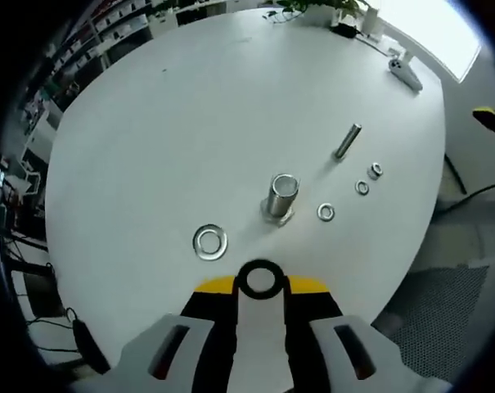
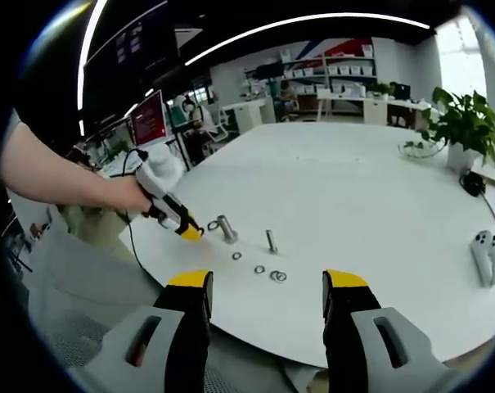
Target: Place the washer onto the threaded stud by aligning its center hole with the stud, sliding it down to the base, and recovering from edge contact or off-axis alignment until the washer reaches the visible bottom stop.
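Your left gripper (image 1: 260,288) holds a dark washer (image 1: 259,278) flat between its yellow tips, the jaws closed on its two sides, and you can see the table through its center hole. The stud (image 1: 282,196) stands upright on the white table (image 1: 190,106) just ahead of the held washer, a little to the right of it in the left gripper view; the washer is near the stud but apart from it, not yet over its top. At the foot of the stud there is a wider base resting on the table. A bigger shiny washer (image 1: 209,242) lies flat on the table to the left of the stud, close to the gripper tips. To the right of the stud three small washers (image 1: 361,187) lie in a loose row, and beyond them a bolt (image 1: 347,142) lies on its side. In the right gripper view, your right gripper (image 2: 267,288) is at the table edge with its jaws wide apart and nothing between them, well apart from the parts. In that view the left gripper (image 2: 190,232), held in your hand (image 2: 132,195), has its tip just beside the stud (image 2: 226,228).
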`<state>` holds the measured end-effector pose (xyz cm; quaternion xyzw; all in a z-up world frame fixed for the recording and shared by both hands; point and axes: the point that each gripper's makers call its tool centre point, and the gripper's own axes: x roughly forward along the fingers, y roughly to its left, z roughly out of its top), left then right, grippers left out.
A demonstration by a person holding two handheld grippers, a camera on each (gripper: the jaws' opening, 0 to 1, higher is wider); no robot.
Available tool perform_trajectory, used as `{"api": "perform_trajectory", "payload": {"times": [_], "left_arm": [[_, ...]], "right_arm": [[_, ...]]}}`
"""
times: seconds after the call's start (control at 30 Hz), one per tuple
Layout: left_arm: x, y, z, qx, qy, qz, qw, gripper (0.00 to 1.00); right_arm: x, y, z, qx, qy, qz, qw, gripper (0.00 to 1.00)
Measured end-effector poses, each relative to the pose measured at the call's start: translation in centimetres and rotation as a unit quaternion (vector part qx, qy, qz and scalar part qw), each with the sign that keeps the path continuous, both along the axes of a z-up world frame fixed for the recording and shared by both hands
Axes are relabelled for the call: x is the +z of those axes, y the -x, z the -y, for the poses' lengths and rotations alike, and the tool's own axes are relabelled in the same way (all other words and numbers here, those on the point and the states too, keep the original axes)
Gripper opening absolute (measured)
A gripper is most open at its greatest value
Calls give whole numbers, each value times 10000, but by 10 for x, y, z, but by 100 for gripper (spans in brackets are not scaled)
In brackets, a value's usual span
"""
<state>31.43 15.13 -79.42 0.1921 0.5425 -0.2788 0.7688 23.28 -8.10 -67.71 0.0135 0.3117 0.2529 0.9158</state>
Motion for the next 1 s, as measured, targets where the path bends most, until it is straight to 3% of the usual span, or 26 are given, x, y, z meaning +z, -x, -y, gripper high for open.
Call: {"api": "perform_trajectory", "payload": {"times": [0.23, 0.37, 1.0], "left_arm": [[32, -21, 15, -91, 238, 289, 9993, 19], [41, -25, 25, -186, 300, 338, 9988, 19], [46, -35, 50, -496, 209, 306, 9981, 19]], "right_arm": [[-1, 0, 0, 17, 8, -17, 10000, 56], [-1, 1, 0, 4, -16, -24, 10000, 56], [0, 1, -2, 47, -85, -17, 10000, 56]]}}
